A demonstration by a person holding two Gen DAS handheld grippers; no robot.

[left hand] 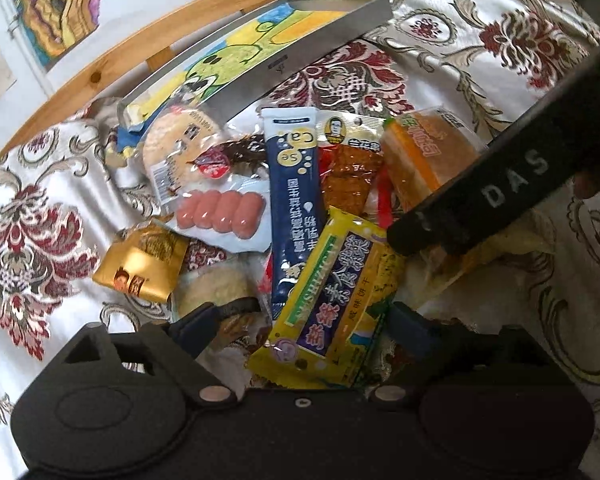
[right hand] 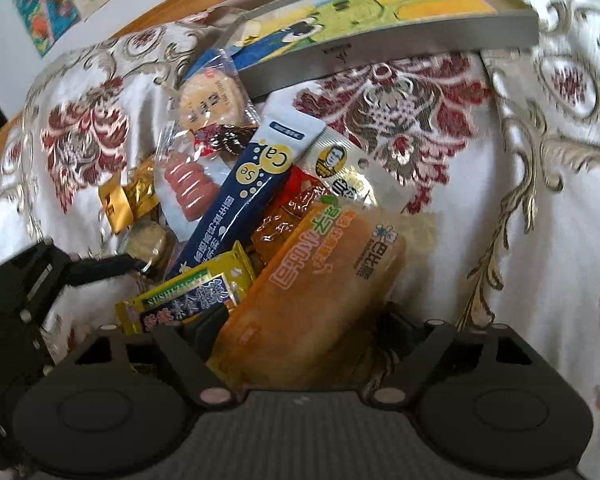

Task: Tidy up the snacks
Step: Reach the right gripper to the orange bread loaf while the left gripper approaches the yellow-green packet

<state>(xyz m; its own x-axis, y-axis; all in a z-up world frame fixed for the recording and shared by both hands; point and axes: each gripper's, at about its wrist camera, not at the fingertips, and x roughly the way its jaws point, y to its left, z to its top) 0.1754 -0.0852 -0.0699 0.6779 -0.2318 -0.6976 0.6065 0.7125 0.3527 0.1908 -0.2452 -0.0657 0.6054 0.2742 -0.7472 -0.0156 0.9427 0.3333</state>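
A heap of snacks lies on the patterned cloth (left hand: 480, 40). The yellow cracker pack (left hand: 332, 300) runs near-to-far, leaning right, between the left gripper (left hand: 324, 312)'s spread jaws. The bread pack (right hand: 316, 292) lies likewise, its far end tipped right, between the right gripper (right hand: 300, 320)'s spread jaws. The blue sachet (left hand: 292, 200) points far. Behind, the grey tray (left hand: 332, 36) holds only a coloured drawing.

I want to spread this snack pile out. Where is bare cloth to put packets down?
Bare tablecloth lies right of the orange bread pack, below the tray, and left of the gold packet. The middle is crowded: blue stick and yellow cracker pack overlap between both grippers.
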